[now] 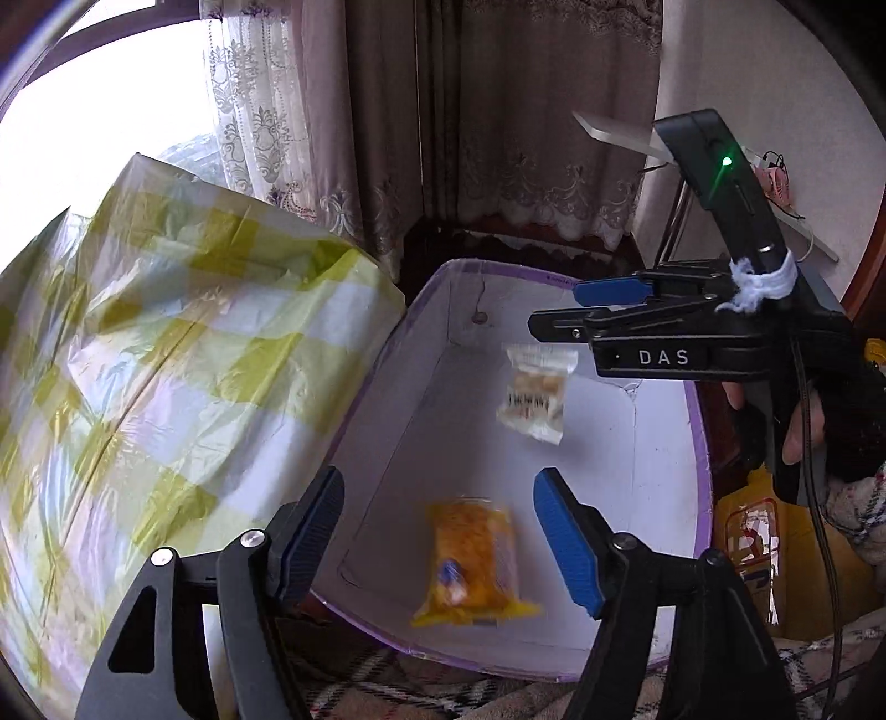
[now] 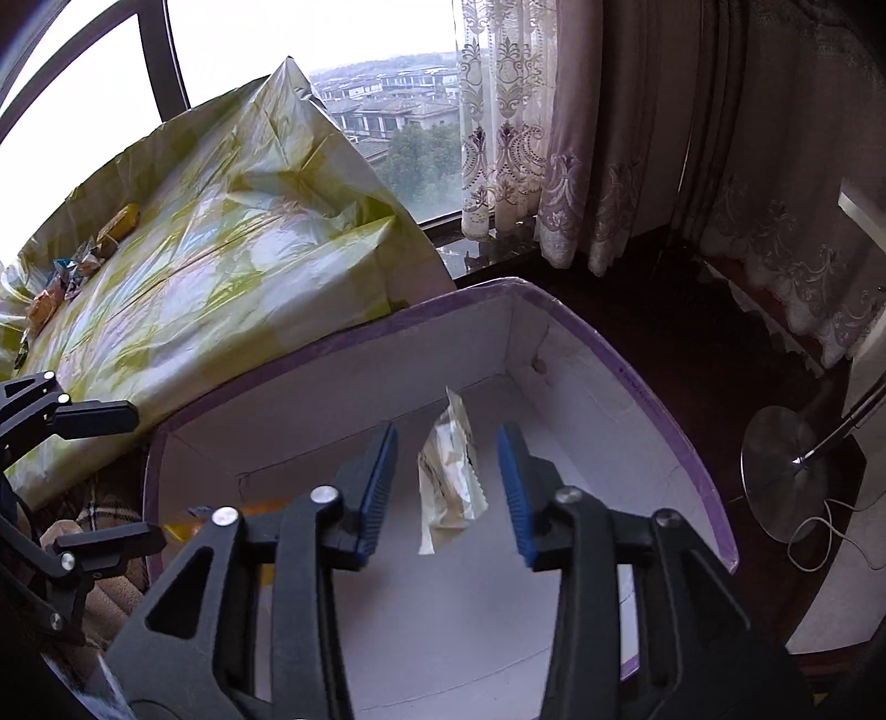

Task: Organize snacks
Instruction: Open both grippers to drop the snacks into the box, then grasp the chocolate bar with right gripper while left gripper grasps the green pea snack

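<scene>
Both hand-held grippers hang released over the white box (image 1: 653, 443). A yellow snack packet (image 1: 473, 559) lies free between the left hand-held gripper (image 1: 437, 543) fingers. A pale snack packet (image 2: 448, 476) sits untouched between the right hand-held gripper (image 2: 447, 487) fingers.

- Checked yellow cloth (image 2: 232, 266) over the table, creased
- Lace curtain (image 2: 498, 127) beside the window (image 2: 310, 39)
- Lamp base (image 2: 786, 471) on dark floor
- Houses (image 2: 387, 105) outside

A yellow snack packet (image 1: 470, 559) and a whitish one (image 1: 534, 393) inside the purple-rimmed box (image 1: 554, 277).
</scene>
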{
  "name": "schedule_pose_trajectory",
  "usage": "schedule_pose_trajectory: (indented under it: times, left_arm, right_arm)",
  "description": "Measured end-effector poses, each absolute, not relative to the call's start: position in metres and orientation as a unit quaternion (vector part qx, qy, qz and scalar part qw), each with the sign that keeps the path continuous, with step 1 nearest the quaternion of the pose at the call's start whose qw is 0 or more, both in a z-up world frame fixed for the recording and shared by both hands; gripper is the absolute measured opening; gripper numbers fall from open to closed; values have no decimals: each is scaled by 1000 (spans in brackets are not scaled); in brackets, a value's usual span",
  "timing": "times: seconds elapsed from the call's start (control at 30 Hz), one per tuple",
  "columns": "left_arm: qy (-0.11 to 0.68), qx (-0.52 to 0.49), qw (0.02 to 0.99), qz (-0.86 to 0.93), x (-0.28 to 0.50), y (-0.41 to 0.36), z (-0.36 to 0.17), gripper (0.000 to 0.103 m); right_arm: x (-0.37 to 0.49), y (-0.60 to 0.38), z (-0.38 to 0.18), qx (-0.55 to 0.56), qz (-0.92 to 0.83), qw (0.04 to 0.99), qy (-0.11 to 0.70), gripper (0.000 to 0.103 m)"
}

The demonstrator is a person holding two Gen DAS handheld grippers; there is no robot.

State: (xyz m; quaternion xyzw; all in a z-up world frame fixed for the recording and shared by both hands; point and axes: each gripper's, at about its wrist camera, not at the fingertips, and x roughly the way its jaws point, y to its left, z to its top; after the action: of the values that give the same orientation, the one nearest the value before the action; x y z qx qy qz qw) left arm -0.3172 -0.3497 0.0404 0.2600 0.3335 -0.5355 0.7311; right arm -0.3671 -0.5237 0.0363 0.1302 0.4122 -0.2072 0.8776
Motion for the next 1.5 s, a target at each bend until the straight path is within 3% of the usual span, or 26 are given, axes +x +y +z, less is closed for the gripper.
schedule_pose_trajectory:
  times: [0.03,0.23,0.43,0.77,1.2,1.23,1.33,1.5]
  left_arm:
    - [322,253,744,-529,-313,-342,45,75]
    - [333,197,833,-396,-241,-264,56,78]
    - [355,124,917,-131,-158,-118,53,84]
    - [389,-37,910,141,-53,110,26,85]
    - [408,-116,892,159,-15,166,15,85]
    - [410,-122,890,158,-9,167,14,85]
    - [414,-127,886,168,9,168,12,85]
    - [418,-130,881,180,52,160,11,85]
  right_arm:
    - [-366,-523,40,129,-215,880,403,72]
    - [-323,-458,64,94,-119,913,378,72]
    - [-234,-348,69,49,40,919,388,80]
    - [-33,-172,33,-19,187,891,413,82]
    - [141,-61,8,-104,202,872,434,82]
    - [146,-56,8,-107,205,872,431,77]
    - [150,-47,11,-110,215,875,419,33]
    - [151,-49,12,-103,224,874,419,31]
